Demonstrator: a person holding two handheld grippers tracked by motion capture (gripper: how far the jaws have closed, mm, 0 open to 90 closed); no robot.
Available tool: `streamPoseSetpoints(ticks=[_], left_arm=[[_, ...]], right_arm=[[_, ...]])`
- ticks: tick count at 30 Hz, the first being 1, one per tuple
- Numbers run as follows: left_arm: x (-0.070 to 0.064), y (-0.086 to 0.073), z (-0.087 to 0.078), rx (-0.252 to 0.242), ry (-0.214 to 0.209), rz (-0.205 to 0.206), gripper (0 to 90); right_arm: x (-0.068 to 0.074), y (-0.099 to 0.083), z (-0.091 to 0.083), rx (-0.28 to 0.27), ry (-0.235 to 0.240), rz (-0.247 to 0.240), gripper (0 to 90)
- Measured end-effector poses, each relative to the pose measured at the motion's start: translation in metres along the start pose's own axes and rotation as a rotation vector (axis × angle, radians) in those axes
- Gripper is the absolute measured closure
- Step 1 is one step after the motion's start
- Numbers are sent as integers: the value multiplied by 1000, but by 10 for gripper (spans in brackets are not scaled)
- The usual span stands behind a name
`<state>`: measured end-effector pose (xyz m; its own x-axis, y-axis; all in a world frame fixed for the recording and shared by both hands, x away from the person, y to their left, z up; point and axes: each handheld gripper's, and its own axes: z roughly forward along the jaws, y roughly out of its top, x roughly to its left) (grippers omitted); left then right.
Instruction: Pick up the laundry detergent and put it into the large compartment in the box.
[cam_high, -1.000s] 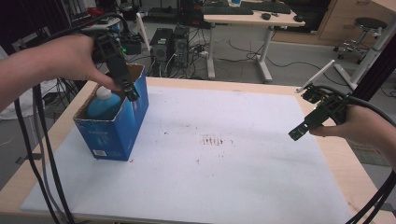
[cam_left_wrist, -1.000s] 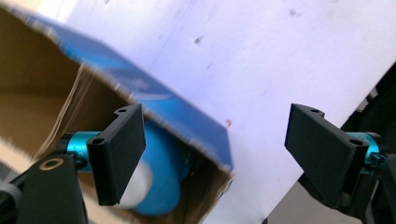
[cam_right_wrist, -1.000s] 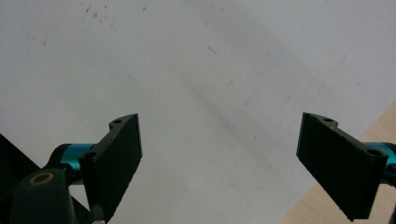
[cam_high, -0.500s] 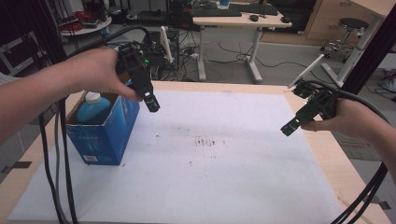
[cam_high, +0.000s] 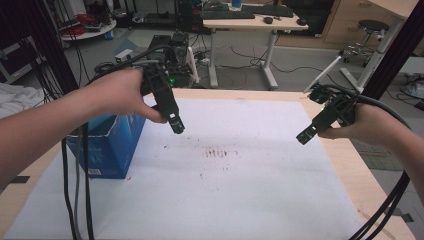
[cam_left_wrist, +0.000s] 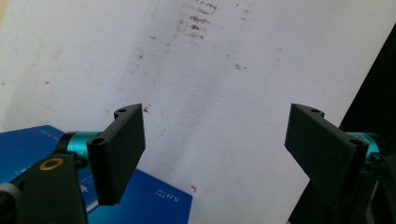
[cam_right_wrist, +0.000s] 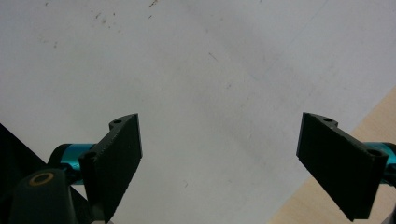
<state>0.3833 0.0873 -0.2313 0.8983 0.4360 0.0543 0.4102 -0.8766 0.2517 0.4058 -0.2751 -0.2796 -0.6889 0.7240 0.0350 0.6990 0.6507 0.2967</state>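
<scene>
A blue cardboard box (cam_high: 107, 145) stands on the left of the white sheet (cam_high: 240, 190); the person's left forearm hides its open top. My left gripper (cam_high: 176, 126) hangs to the right of the box, above the sheet, tips pointing down. In the left gripper view its jaws are wide apart with nothing between them (cam_left_wrist: 215, 154), and the box's corner (cam_left_wrist: 149, 200) lies below. My right gripper (cam_high: 304, 137) hovers over the sheet's right edge. It is open and holds nothing (cam_right_wrist: 219, 158).
Brown smudges (cam_high: 218, 152) mark the middle of the sheet. The wooden table (cam_high: 350, 165) shows as a bare strip along the right side. Black cables (cam_high: 75, 200) trail from both grippers. Desks and a stool stand beyond the far edge.
My left gripper has moved right, from over the box's open top out above the sheet. The right gripper has drifted slightly inward. The bottle seen in the box earlier is now covered.
</scene>
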Motion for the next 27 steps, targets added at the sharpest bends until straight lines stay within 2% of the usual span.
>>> streamPoseSetpoints(ticks=[11, 27], left_arm=[[-3, 4, 13, -2, -11, 5, 204], [-2, 3, 14, 1, -10, -5, 204]], right_arm=[[3, 2, -1, 6, -1, -3, 134], [3, 7, -1, 3, 1, -11, 133]])
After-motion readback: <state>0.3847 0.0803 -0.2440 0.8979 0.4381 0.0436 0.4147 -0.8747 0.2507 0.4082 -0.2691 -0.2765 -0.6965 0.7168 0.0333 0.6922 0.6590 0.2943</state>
